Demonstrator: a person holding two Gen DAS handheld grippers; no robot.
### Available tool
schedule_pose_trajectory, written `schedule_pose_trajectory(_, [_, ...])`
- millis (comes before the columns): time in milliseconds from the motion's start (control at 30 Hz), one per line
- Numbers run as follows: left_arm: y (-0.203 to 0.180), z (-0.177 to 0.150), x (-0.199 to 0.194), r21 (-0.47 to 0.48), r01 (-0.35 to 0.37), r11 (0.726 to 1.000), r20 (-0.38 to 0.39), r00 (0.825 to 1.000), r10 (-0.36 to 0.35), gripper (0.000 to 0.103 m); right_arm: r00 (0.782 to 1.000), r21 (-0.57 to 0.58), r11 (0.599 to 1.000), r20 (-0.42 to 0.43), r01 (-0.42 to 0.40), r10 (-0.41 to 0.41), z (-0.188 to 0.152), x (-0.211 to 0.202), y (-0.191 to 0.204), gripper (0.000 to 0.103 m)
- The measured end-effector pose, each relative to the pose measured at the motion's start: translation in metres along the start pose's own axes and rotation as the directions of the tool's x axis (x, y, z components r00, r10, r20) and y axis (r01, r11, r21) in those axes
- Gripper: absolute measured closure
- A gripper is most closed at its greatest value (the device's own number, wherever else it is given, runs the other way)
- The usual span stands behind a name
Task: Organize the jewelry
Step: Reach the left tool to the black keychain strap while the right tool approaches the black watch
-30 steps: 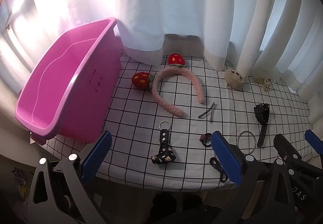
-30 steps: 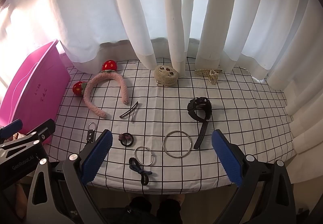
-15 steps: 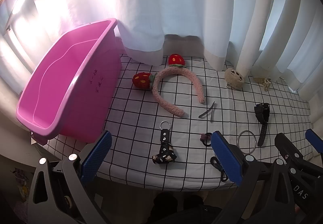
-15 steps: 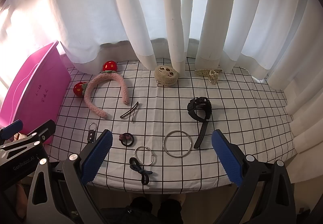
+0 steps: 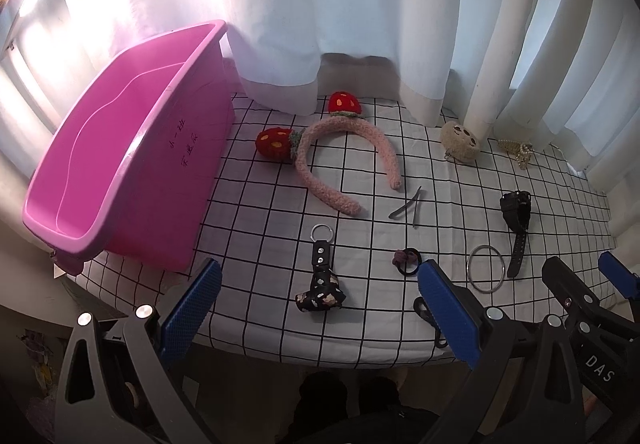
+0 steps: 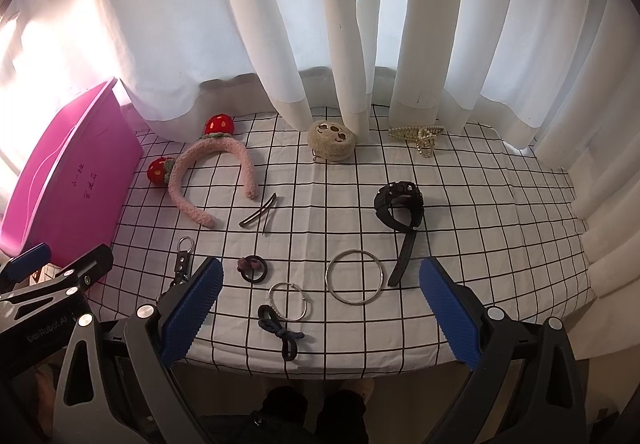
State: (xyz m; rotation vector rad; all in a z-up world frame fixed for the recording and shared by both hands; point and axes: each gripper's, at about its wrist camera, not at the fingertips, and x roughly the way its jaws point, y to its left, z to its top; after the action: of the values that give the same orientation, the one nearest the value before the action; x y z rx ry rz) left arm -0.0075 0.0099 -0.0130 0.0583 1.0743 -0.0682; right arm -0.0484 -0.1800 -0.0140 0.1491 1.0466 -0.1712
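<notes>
Both grippers, left and right, hover wide and empty at the table's near edge, jewelry all loose, bin far left; best take the keychain first, pinching its strap.

A: How many rings and bands? 
B: One large silver metal bangle, one thin silver bracelet, one fuzzy pink strawberry headband.
A: And the rest?
B: One black wristwatch, one magenta plastic tub.
</notes>
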Motion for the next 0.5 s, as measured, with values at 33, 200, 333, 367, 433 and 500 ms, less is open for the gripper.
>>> schedule_pose_trajectory(33, [0.001, -0.003, 0.003, 0.000, -0.001, 1.000, -0.013, 1.000, 0.001, 0.006, 1.000, 0.006, 1.000, -0.011, -0.008, 0.008, -0.003, 0.004, -0.003, 0.009])
schedule_pose_trajectory(200, [0.009, -0.020, 0.023, 0.011, -0.024, 1.000, -0.066, 0.998, 0.025, 0.006, 0.995, 0.055, 0.996, -0.070, -0.070, 0.074, -0.024, 0.025, -0.018, 0.009])
schedule_pose_trajectory(333, [0.026, -0.038, 0.041, -0.010, -0.033, 0.999, -0.094, 0.995, 0.032, 0.006, 0.989, 0.057, 0.994, -0.109, -0.094, 0.100, -0.043, 0.044, -0.024, 0.009])
schedule_pose_trajectory(367, [0.032, -0.042, 0.047, -0.030, -0.021, 0.999, -0.104, 0.994, 0.018, 0.006, 0.987, 0.057, 0.993, -0.117, -0.102, 0.108, -0.047, 0.048, -0.025, 0.009])
schedule_pose_trajectory(433, [0.043, -0.051, 0.057, -0.077, -0.016, 0.997, -0.110, 0.994, 0.007, 0.006, 0.984, 0.060, 0.992, -0.135, -0.107, 0.115, -0.056, 0.058, -0.029, 0.009])
schedule_pose_trajectory(500, [0.050, -0.058, 0.067, -0.110, -0.009, 0.994, -0.108, 0.994, -0.003, 0.006, 0.981, 0.077, 0.990, -0.148, -0.115, 0.126, -0.062, 0.067, -0.036, 0.009])
